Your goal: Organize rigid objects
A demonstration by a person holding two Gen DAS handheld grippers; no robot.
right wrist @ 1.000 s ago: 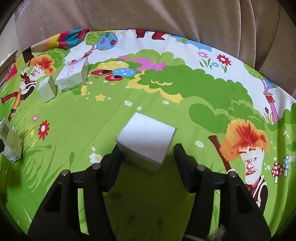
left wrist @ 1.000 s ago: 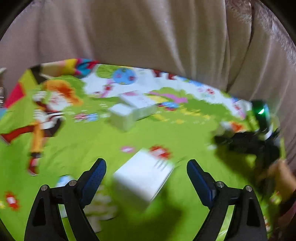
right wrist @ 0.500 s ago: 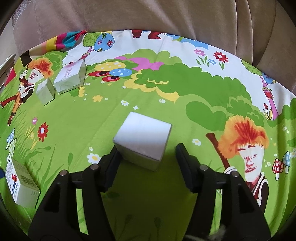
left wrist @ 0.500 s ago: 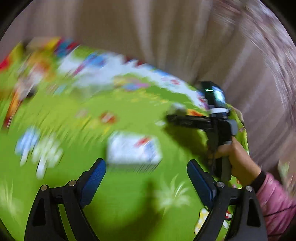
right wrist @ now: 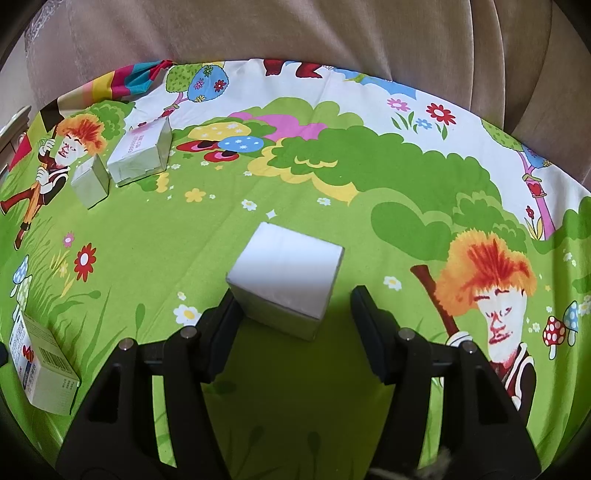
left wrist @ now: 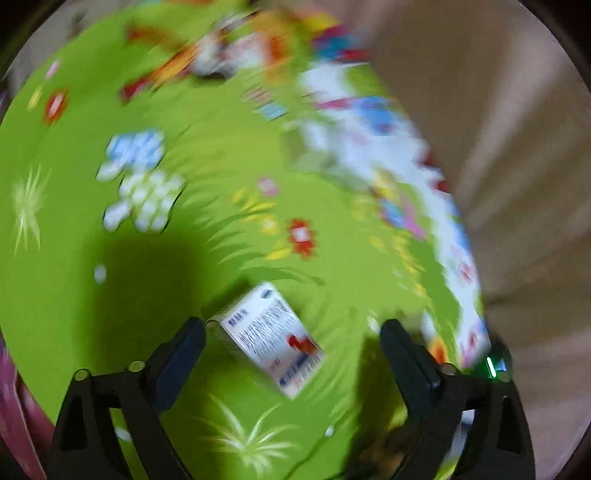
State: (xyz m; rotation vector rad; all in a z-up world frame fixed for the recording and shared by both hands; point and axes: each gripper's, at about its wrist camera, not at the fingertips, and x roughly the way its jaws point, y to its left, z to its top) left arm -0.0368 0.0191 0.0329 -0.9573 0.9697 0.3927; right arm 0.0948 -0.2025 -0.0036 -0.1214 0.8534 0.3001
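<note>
In the blurred left wrist view my left gripper (left wrist: 291,332) is open, its jaws on either side of a white printed box (left wrist: 271,336) that lies on the green cartoon cloth (left wrist: 147,295); the left pad is near the box's corner. The same box shows at the lower left of the right wrist view (right wrist: 42,365). My right gripper (right wrist: 295,314) is open around a plain white cube box (right wrist: 286,277) on the cloth; neither pad clearly presses it.
Two more white boxes sit at the far left of the right wrist view: a small one (right wrist: 90,181) and a larger flat one (right wrist: 142,151). A beige curtain (right wrist: 295,29) hangs behind the cloth's far edge.
The left gripper has swung fast and turned, now straddling the printed box closer in. The right gripper has hardly moved; the printed box has shifted at the lower left of its view.
</note>
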